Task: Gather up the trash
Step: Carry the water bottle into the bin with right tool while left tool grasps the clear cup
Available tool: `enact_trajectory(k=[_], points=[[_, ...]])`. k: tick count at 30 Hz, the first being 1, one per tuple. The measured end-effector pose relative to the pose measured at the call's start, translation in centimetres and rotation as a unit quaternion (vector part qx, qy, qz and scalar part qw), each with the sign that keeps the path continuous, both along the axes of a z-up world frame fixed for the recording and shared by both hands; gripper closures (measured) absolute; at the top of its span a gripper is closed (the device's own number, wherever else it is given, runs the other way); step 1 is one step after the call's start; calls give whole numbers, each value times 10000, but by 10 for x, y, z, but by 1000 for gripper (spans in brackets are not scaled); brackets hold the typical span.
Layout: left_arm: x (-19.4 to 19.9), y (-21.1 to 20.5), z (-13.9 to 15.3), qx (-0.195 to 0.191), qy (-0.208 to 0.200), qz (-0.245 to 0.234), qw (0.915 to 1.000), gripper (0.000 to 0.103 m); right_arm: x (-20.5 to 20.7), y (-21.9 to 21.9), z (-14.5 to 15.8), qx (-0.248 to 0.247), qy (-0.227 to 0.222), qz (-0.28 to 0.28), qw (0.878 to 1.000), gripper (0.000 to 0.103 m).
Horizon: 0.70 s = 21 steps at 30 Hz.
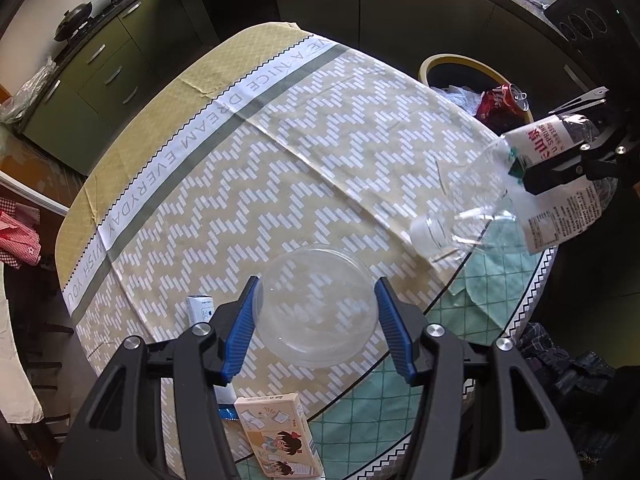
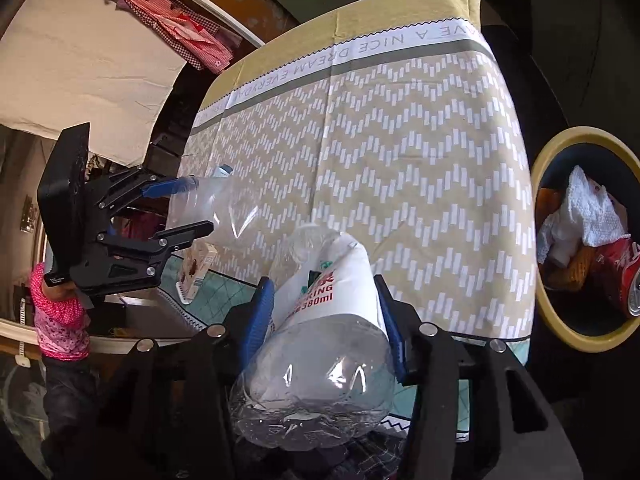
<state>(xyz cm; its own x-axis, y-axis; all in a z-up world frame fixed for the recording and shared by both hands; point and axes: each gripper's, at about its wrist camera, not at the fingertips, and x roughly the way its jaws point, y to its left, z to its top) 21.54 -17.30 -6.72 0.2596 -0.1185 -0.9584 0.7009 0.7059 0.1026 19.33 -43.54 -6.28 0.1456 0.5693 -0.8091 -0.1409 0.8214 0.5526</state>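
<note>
Our left gripper [image 1: 316, 320] is closed on a clear plastic cup [image 1: 316, 304], its blue-padded fingers [image 1: 244, 320] pressing the cup's sides from left and right, and we see it raised above the table [image 1: 224, 184]; in the right wrist view the same gripper [image 2: 192, 210] holds that cup [image 2: 212, 210] out over the table's near-left corner. Our right gripper [image 2: 324, 320] is clamped around an empty plastic bottle [image 2: 328, 320], gripping it across the white label, with the crumpled base toward the camera and the neck pointing away over the tablecloth [image 2: 380, 140]. From the left wrist we see this gripper [image 1: 560, 160] at the right edge, the bottle [image 1: 532, 184] tilted with its open mouth down toward the cloth. Below the left gripper, a small box with cartoon figures [image 1: 280, 436] lies on the table near its edge, and a small white carton [image 1: 200, 308] lies just left of the cup. Beyond the table's right side stands a yellow-rimmed bin [image 2: 560, 320] that already holds a red soda can [image 2: 620, 276] and crumpled white paper [image 2: 584, 208]; the left wrist view shows the bin [image 1: 452, 60] past the far edge of the table, near the bottle. Dark green cabinets [image 1: 120, 64] line the wall behind.
</note>
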Motion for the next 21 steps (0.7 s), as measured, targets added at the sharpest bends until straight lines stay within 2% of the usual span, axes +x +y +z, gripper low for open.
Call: enact_trajectory(k=[5,8,21], points=[[-1,7,2,-8,-10,43,10000,48,9,21,-9,-140,171,225,9995,53],[-3,10,1,-24,0,40,10000,48,11,26,-9,-197,105,265,9994,54],[0,22,3,-90,-35,127,9999,47,20,24,43,-675,-332,336,9966,54]])
